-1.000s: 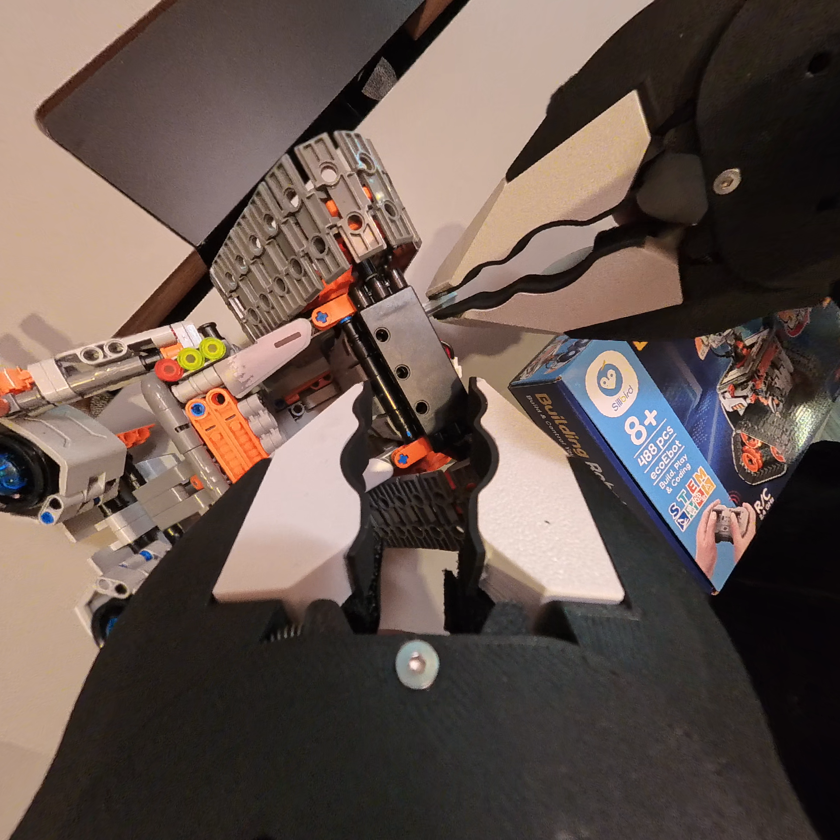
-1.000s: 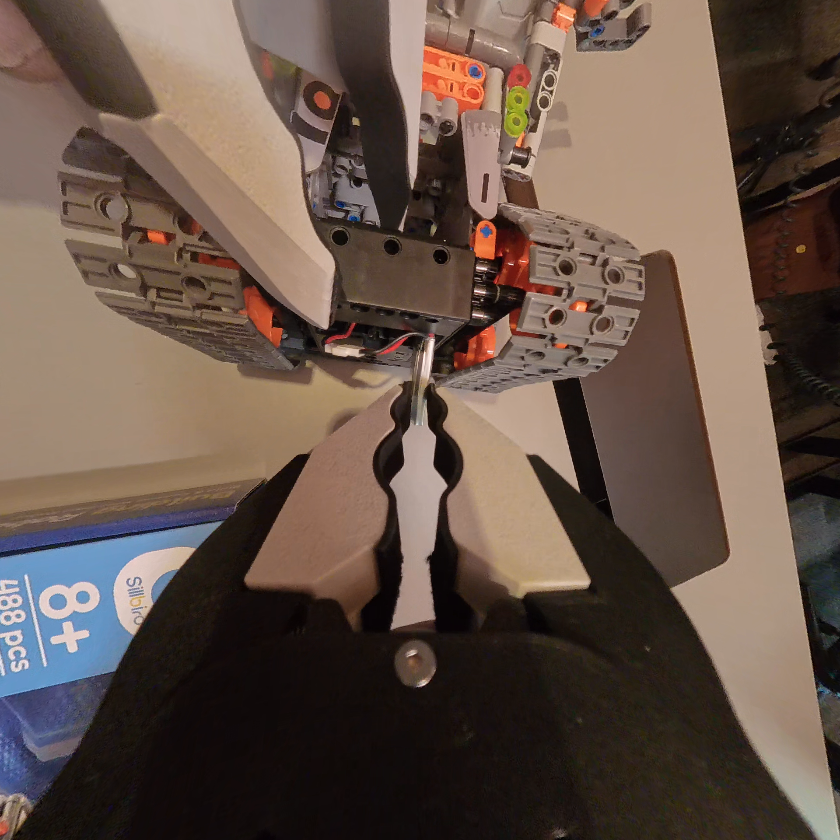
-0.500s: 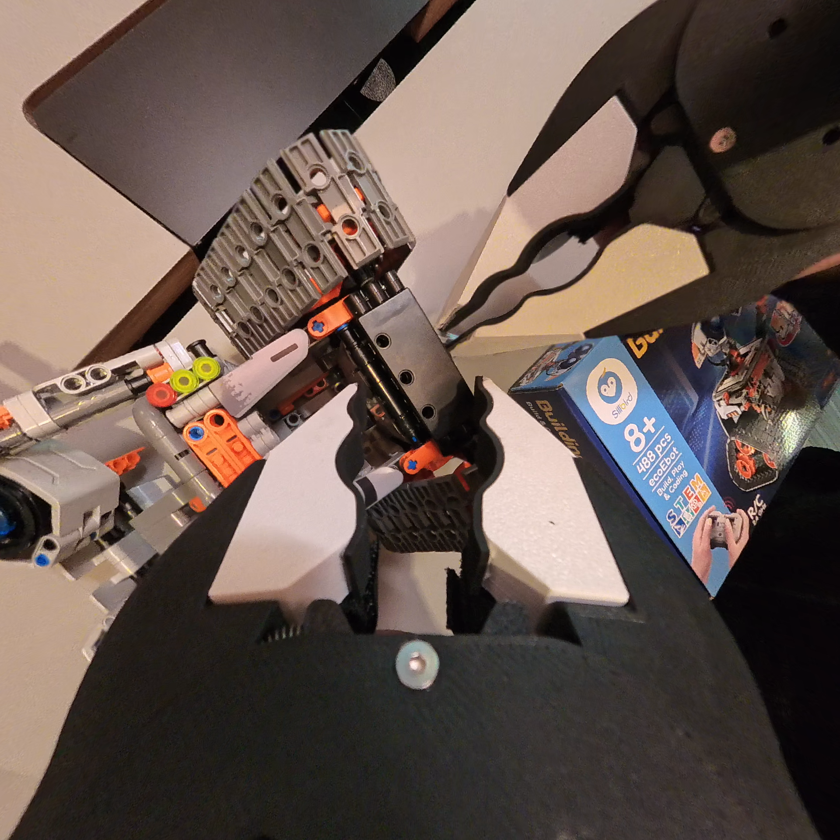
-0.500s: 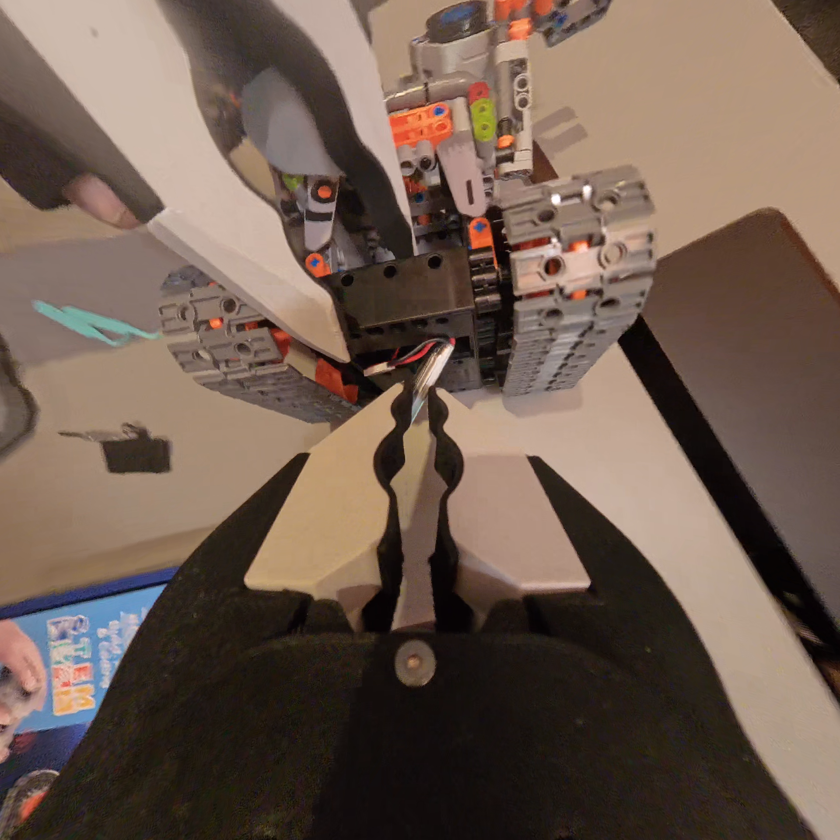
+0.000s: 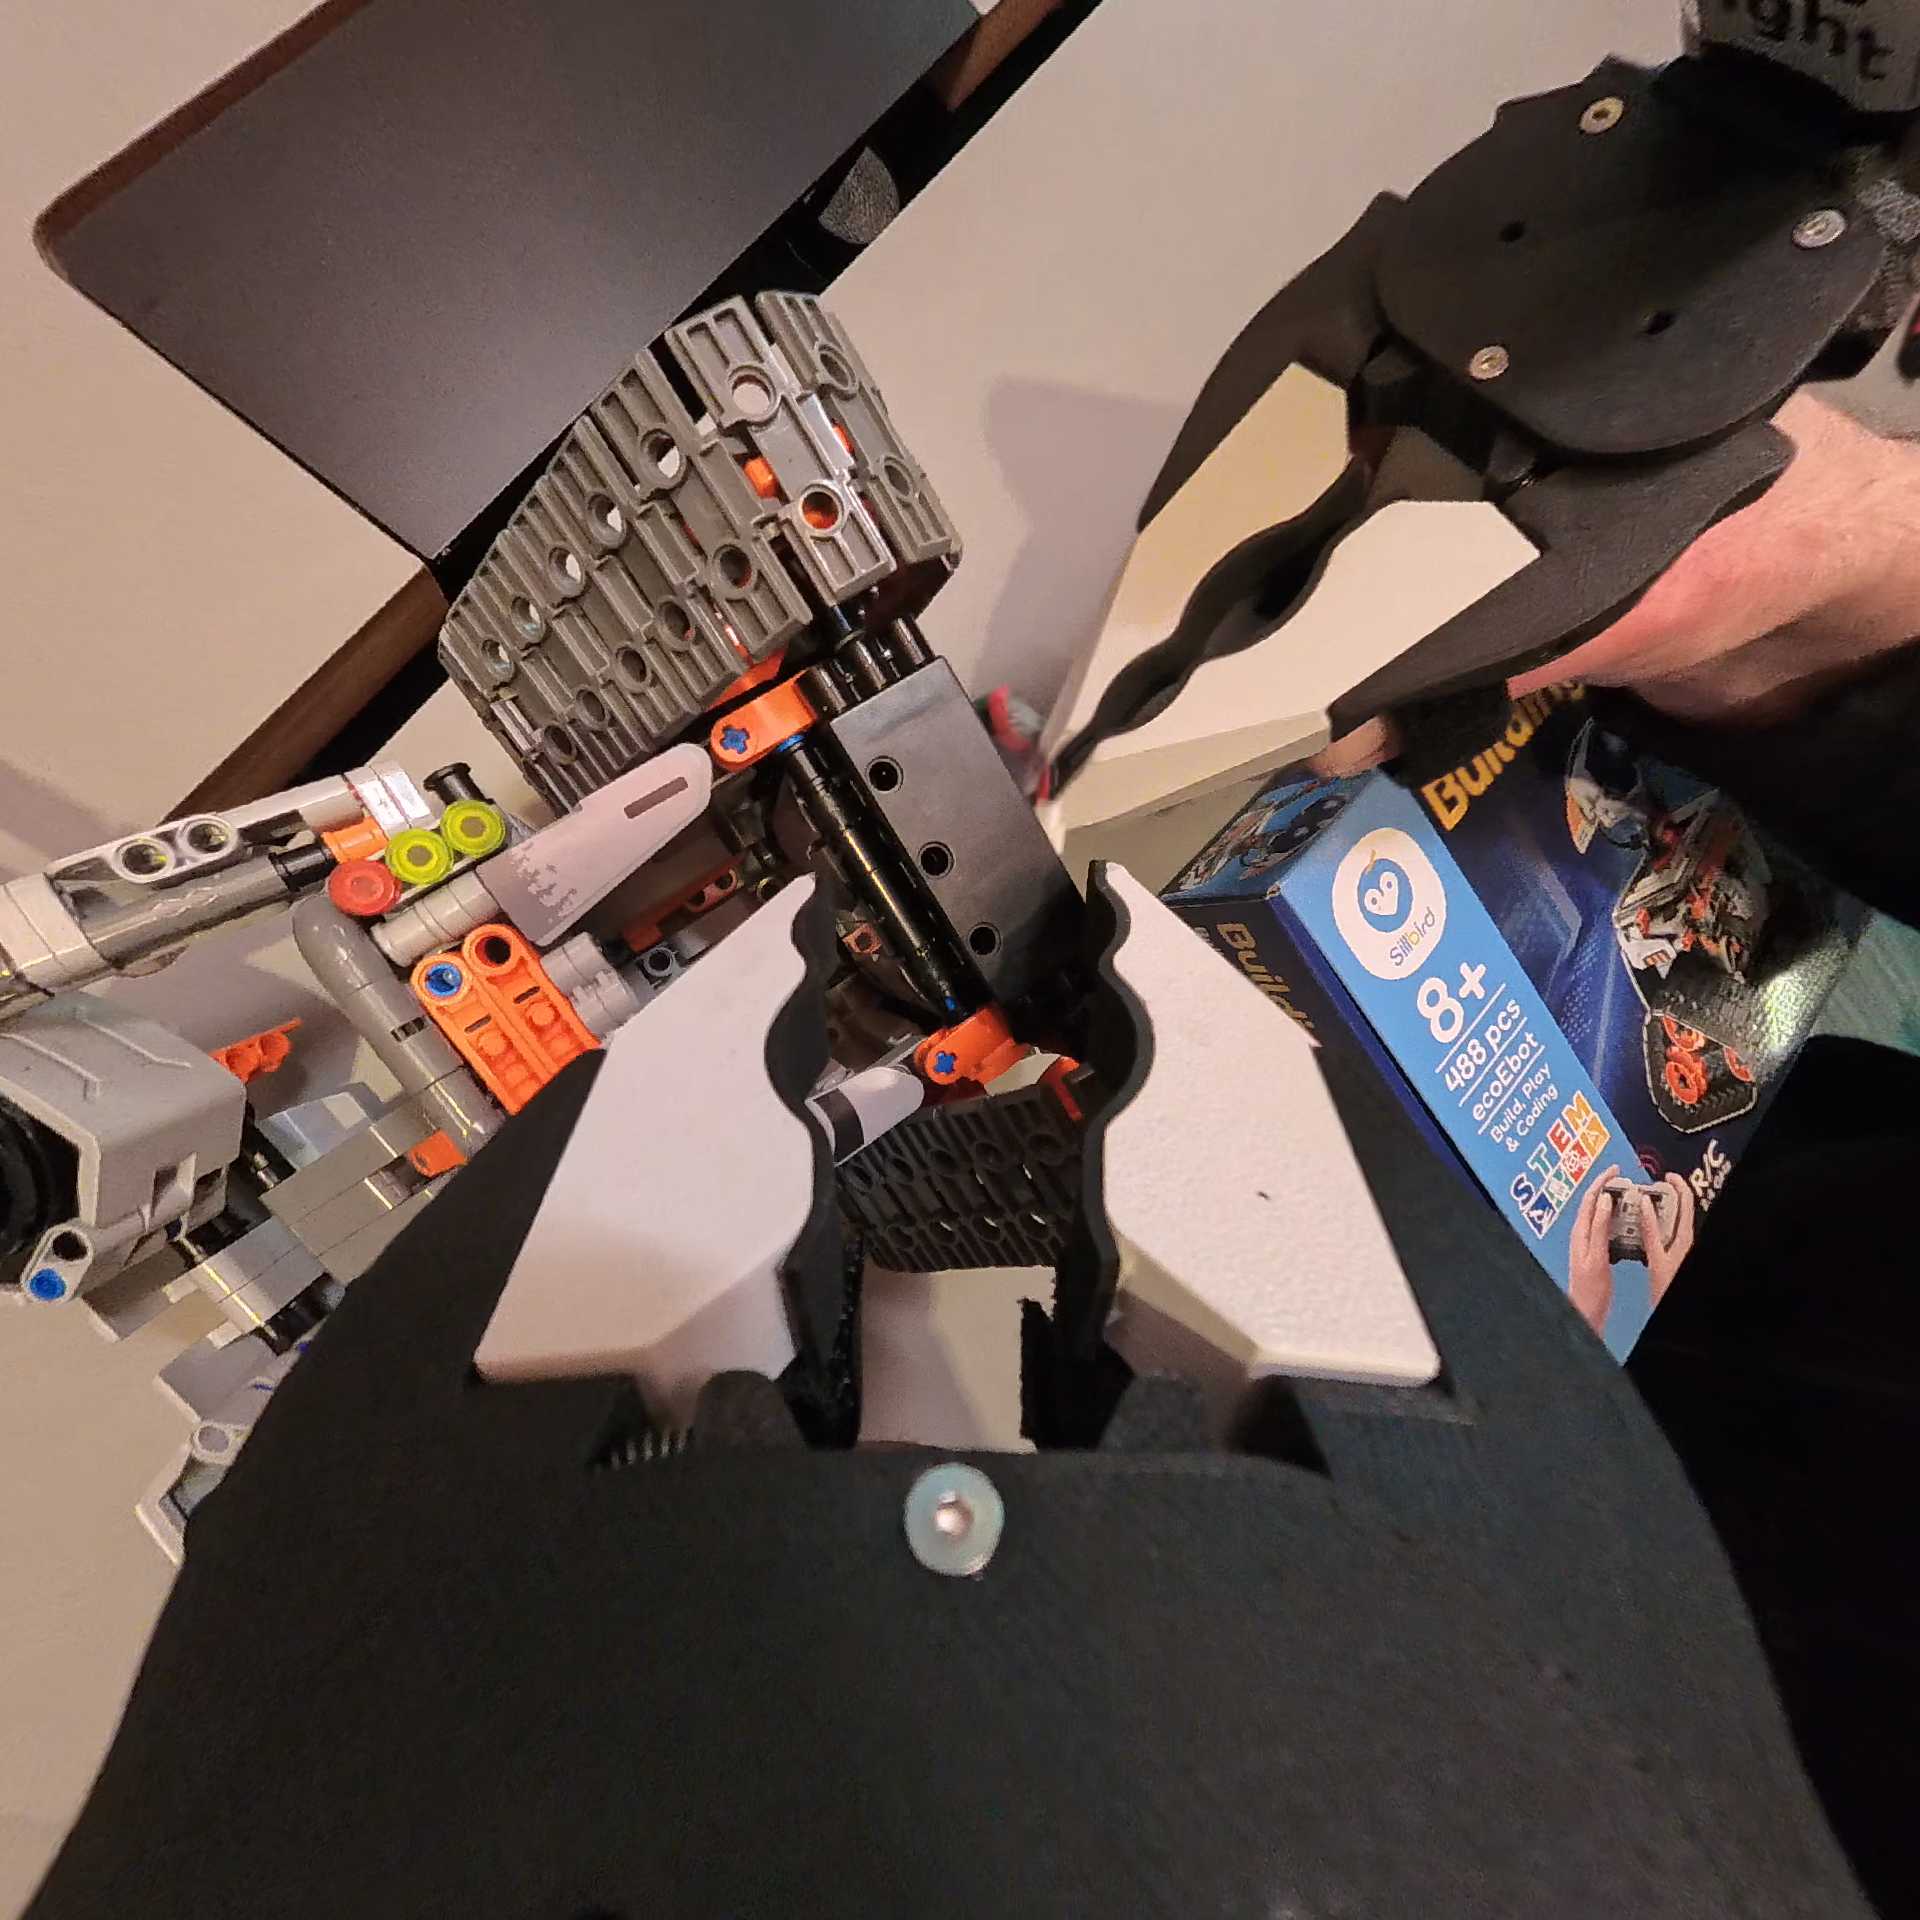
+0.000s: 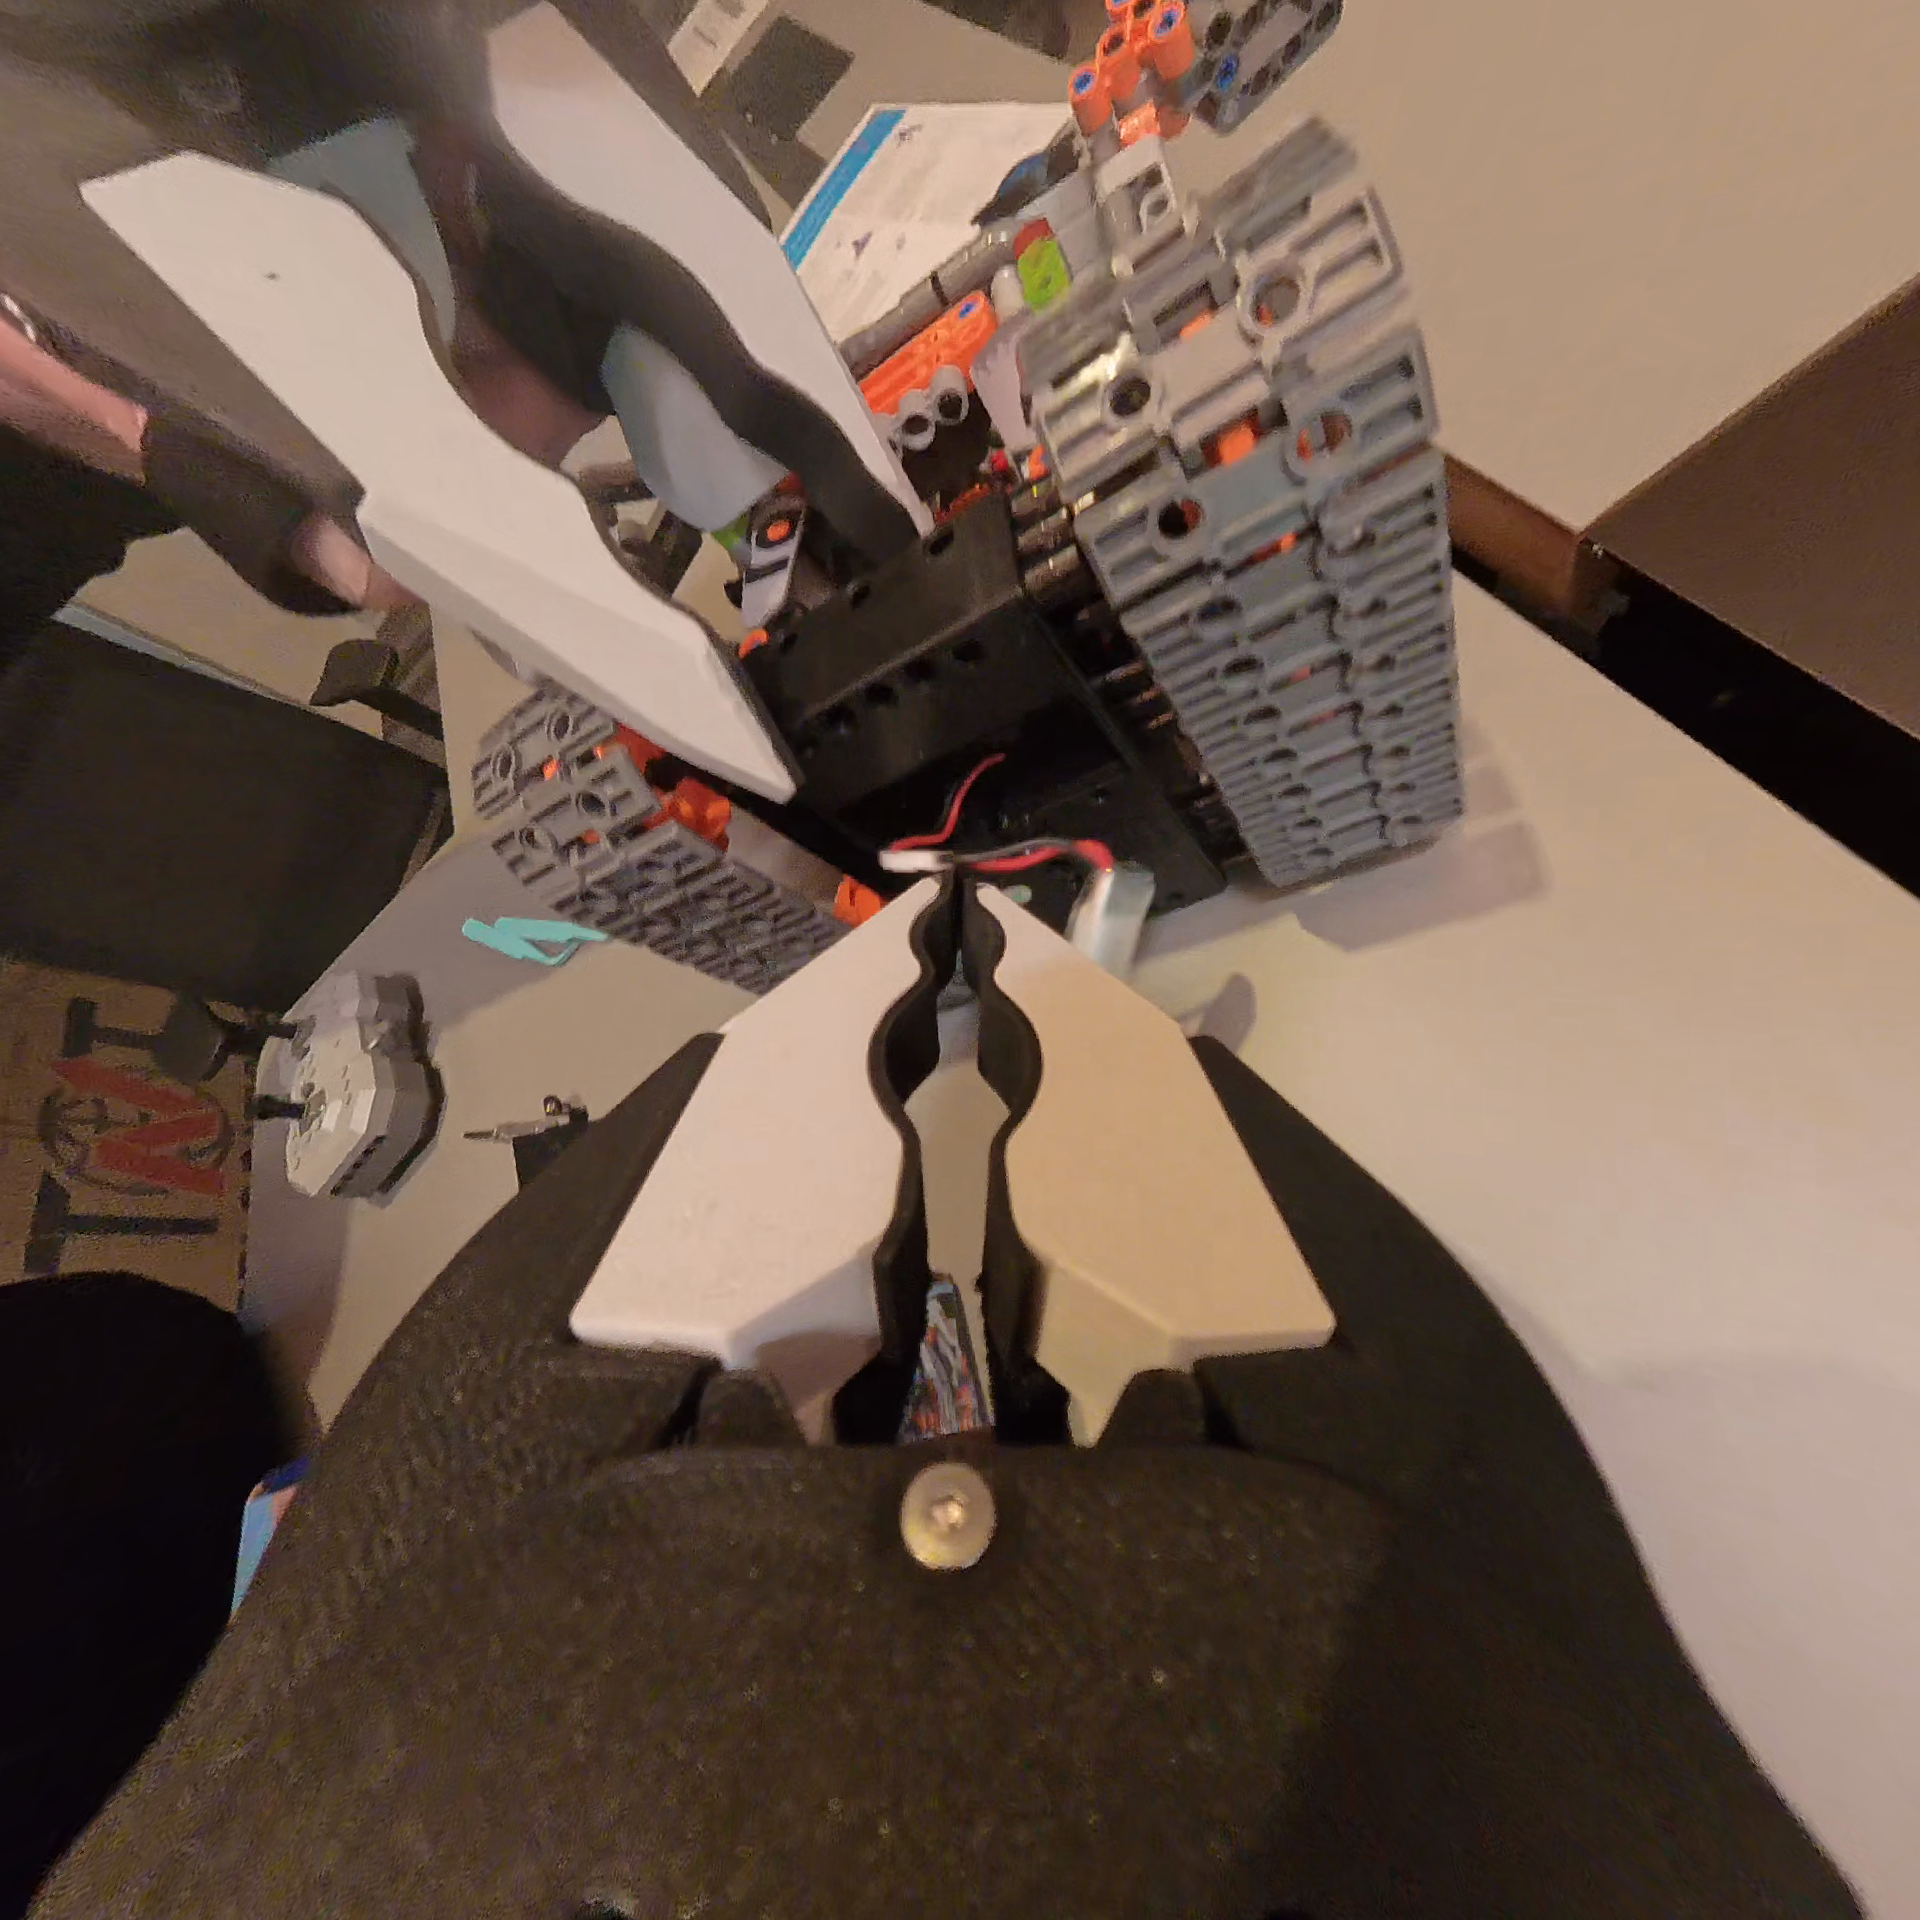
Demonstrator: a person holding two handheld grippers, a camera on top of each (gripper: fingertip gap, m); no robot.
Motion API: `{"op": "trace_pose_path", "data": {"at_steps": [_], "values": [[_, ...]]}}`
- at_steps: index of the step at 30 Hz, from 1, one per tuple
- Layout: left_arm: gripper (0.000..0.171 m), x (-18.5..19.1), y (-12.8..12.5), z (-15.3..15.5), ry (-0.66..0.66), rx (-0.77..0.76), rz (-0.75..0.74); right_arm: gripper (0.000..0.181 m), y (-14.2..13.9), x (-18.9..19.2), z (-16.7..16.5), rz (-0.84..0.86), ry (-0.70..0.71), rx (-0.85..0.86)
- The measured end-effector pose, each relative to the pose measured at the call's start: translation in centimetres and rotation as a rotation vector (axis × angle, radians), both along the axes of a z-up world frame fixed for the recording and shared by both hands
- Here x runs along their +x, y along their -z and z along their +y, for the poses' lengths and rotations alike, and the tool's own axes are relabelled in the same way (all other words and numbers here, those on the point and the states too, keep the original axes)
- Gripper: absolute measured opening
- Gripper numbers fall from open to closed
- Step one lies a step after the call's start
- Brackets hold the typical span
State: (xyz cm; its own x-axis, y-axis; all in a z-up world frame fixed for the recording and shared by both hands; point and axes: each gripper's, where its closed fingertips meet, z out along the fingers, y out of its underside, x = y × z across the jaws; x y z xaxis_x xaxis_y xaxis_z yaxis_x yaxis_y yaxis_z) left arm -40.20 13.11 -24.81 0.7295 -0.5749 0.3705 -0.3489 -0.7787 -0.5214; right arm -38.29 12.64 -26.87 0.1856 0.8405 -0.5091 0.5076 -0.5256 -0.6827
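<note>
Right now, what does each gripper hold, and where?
Left gripper: tracked brick robot model, by its black body block. Right gripper: red-black wires at the model's underside.

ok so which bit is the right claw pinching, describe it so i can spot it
Find the tracked brick robot tipped up on the white table. At its black underside, red and black wires run to a small white plug, pinched by the right claw. They are the only wires on the model.

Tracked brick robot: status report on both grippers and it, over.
Left gripper shut on tracked brick robot, clamping its black body. Right gripper shut on red-and-black wires at the robot's underside. Blue box beside.
</note>
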Motion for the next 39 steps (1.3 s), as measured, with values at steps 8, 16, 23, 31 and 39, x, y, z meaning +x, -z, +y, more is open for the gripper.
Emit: {"op": "trace_pose_path", "data": {"at_steps": [8, 16, 23, 31, 39], "values": [[0.046, 0.1, 0.0, -0.1, 0.007, -0.003, 0.005, 0.012, 0.8, 3.2, 0.9, -0.116, -0.017, 0.131], [0.046, 0.1, 0.0, -0.1, 0.009, -0.009, 0.009, 0.038, 5.2, 2.5, 0.5, -0.289, -0.037, 0.229], [0.047, 0.0, 0.0, -0.1, 0.002, -0.009, 0.005, 0.005, 6.6, 1.3, 1.4, -0.302, -0.087, 0.309], [0.046, 0.0, 0.0, -0.1, 0.011, -0.011, -0.001, 0.005, 2.3, 1.3, 0.5, -0.181, -0.361, 0.593], [0.046, 0.2, 0.1, -0.3, 0.043, -0.015, 0.009, 0.005, 1.8, -0.7, 0.3, -0.231, -0.678, 0.914]]}}
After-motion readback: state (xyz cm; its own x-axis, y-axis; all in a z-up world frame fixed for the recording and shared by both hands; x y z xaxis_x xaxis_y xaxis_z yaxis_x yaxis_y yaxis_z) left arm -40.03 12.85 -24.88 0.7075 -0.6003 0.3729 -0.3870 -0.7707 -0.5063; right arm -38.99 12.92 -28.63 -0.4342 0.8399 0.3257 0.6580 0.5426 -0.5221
